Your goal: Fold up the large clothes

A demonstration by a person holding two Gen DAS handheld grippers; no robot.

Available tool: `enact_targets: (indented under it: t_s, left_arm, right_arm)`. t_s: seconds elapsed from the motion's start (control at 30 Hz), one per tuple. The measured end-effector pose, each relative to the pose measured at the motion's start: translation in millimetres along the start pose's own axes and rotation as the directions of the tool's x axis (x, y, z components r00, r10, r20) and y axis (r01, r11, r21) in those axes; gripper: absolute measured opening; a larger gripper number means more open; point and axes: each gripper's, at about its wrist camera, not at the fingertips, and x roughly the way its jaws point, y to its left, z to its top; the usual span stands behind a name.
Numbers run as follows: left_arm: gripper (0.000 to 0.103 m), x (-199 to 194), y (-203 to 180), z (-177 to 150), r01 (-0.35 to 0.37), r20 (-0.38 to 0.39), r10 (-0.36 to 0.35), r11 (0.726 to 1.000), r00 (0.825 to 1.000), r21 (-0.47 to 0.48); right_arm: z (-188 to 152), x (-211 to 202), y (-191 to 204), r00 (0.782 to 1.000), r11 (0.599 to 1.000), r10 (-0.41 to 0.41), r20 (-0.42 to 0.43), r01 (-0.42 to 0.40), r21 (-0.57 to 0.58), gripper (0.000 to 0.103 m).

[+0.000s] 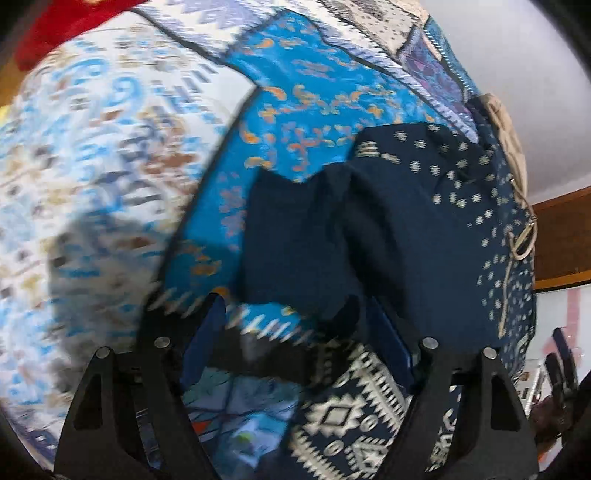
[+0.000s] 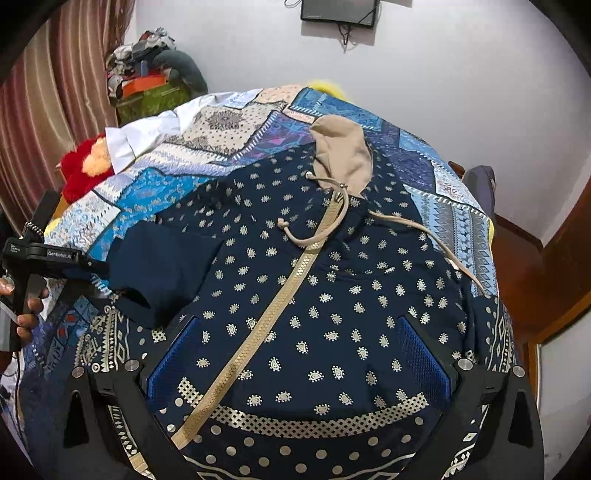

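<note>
We see a bed covered with a patchwork bedspread of blue, white and purple panels, and it fills almost all the space in front of both tools. Behind it stands a plain white wall with one dark screen mounted high. To the far left of the right gripper hangs one striped curtain, and next to it one pile of clutter sits in the corner. On its right side we see brown wooden panels.

One large garment, a navy hooded jacket with small pale motifs, lies flat on the bedspread directly ahead of the right gripper. It has one beige hood, one gold zipper running diagonally, and one drawstring. One plain navy sleeve lies folded over, just in front of the left gripper.

The left gripper is released; only bedspread and dark cloth lie below its spread fingers. The right gripper is also spread wide above the jacket, gripping nothing. One hand holds the left tool. One red plush toy lies far left.
</note>
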Motion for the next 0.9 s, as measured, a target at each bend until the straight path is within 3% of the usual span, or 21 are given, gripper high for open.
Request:
enact_targets:
  t_s: [0.1,0.17,0.2,0.27,0.33,0.43,0.57,0.7,0.8,0.9]
  left_arm:
    - [0.070,10,-8,8,-0.030,0.027,0.029,1.000,0.999,0.011]
    - [0.042,16,-14,15,-0.116,0.057,0.115,0.993,0.992,0.021]
    - [0.038,18,-19,17,-0.158,0.068,0.155,0.987,0.986,0.039]
    - [0.016,22,-32,18,-0.229,0.088,0.221,0.969,0.971,0.096]
    - [0.013,20,-44,19,-0.289,0.113,0.275,0.948,0.955,0.134]
    - [0.012,-1,-71,18,-0.354,0.211,0.313,0.914,0.926,0.199]
    - [0.012,-57,-133,16,-0.386,0.382,0.260,0.872,0.887,0.302]
    - [0.012,-105,-201,6,-0.354,0.476,0.139,0.846,0.868,0.398]
    - [0.012,-120,-256,-5,-0.303,0.485,0.039,0.824,0.874,0.479]
    - [0.012,-114,-307,-20,-0.230,0.437,-0.050,0.793,0.898,0.564]
  right_arm:
    - [-1,4,0,1.000,1.000,-0.007,-0.010,0.007,-0.002,0.103]
    - [-1,5,-2,1.000,1.000,-0.007,-0.011,0.007,0.001,0.103]
    - [-2,5,-3,1.000,1.000,-0.008,-0.011,0.008,0.004,0.103]
    - [-3,4,-7,1.000,1.000,-0.013,-0.011,0.013,0.012,0.103]
    - [-4,3,-13,1.000,1.000,-0.017,-0.011,0.017,0.023,0.103]
    - [-7,-3,-23,1.000,0.999,-0.024,-0.003,0.024,0.042,0.103]
    - [-10,-13,-41,0.999,0.997,-0.041,0.013,0.040,0.069,0.103]
    - [-11,-27,-60,0.998,0.993,-0.042,0.039,0.038,0.110,0.103]
    - [-15,-43,-75,0.997,0.989,-0.045,0.070,0.035,0.141,0.103]
    - [-21,-57,-91,0.995,0.985,-0.052,0.088,0.037,0.166,0.103]
